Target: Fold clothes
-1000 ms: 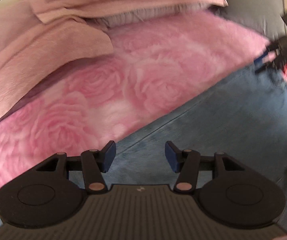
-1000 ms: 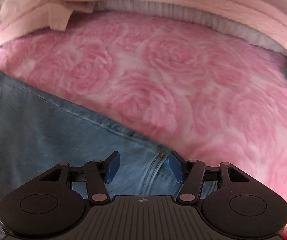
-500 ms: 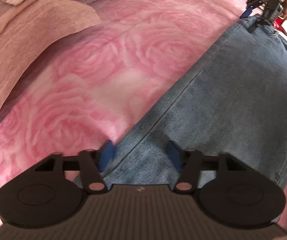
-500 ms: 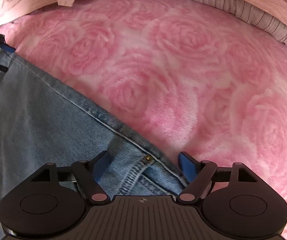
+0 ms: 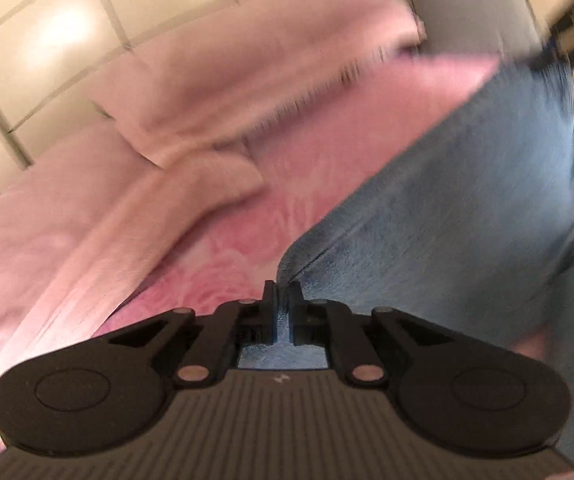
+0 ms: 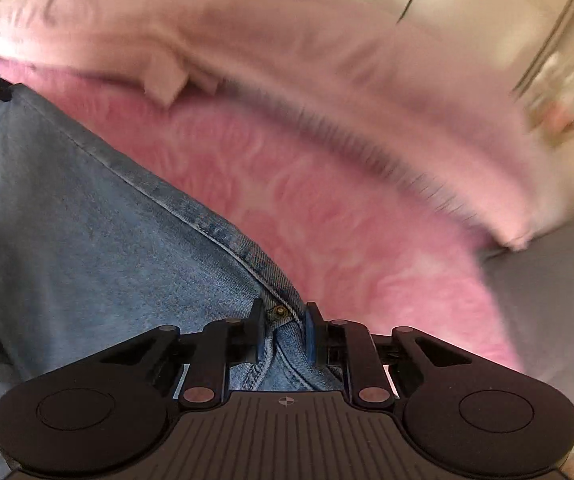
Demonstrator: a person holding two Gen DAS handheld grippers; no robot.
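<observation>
A pair of blue jeans [image 5: 459, 200] stretches between my two grippers over a pink rose-patterned blanket [image 5: 327, 148]. My left gripper [image 5: 283, 294] is shut on an edge of the jeans. In the right wrist view my right gripper [image 6: 283, 316] is shut on the jeans [image 6: 87, 220] at the seam with a brass rivet [image 6: 279, 311]. The right gripper shows blurred at the far top right of the left wrist view [image 5: 559, 40]. Both views are motion-blurred.
Pale pink bedding [image 5: 215, 92] and a striped pillow edge [image 6: 367, 152] lie along the far side of the blanket [image 6: 327, 208]. A grey surface [image 6: 547, 280] is at the right. Cream cupboard panels [image 5: 47, 40] stand behind.
Both grippers closed on the jeans' edge and lifted; the views tilted up, so the bedding and cupboards now show.
</observation>
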